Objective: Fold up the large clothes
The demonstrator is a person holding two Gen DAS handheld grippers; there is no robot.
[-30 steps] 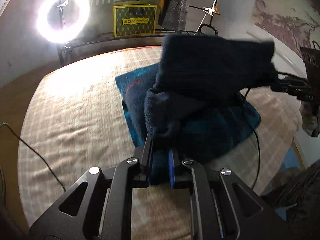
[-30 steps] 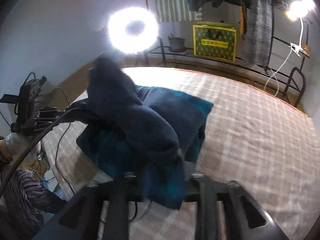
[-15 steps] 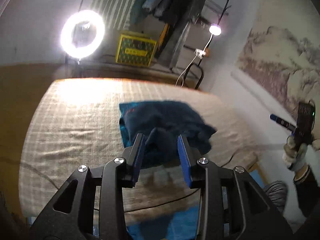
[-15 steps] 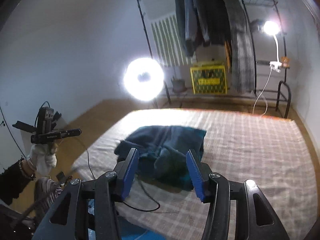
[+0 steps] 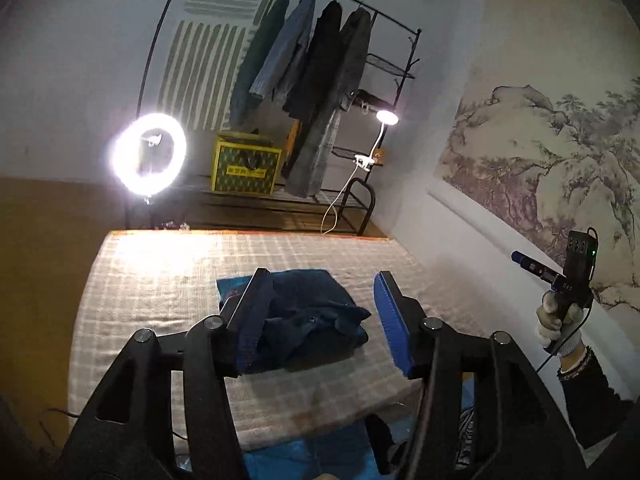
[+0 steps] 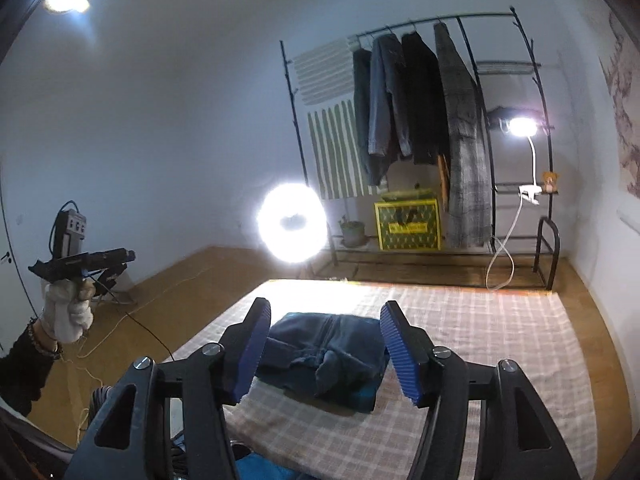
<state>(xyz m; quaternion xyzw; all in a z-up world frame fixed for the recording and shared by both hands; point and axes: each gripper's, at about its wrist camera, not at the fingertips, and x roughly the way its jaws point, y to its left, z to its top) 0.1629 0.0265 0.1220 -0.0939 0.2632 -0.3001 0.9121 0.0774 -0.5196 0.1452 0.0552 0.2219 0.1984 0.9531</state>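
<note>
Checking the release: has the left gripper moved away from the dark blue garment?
Yes. The left gripper rose and backed off the dark blue garment on the bed, fingers opening, empty.

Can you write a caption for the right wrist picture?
Open right gripper above a folded dark blue garment on the checked bed.

The right hand-held gripper [image 6: 325,344], jaws just opened and empty, hangs above a folded dark-blue garment [image 6: 332,356] on the checked bed [image 6: 500,344]; a gloved hand [image 6: 66,312] holds the left hand-held gripper [image 6: 86,260].
</note>
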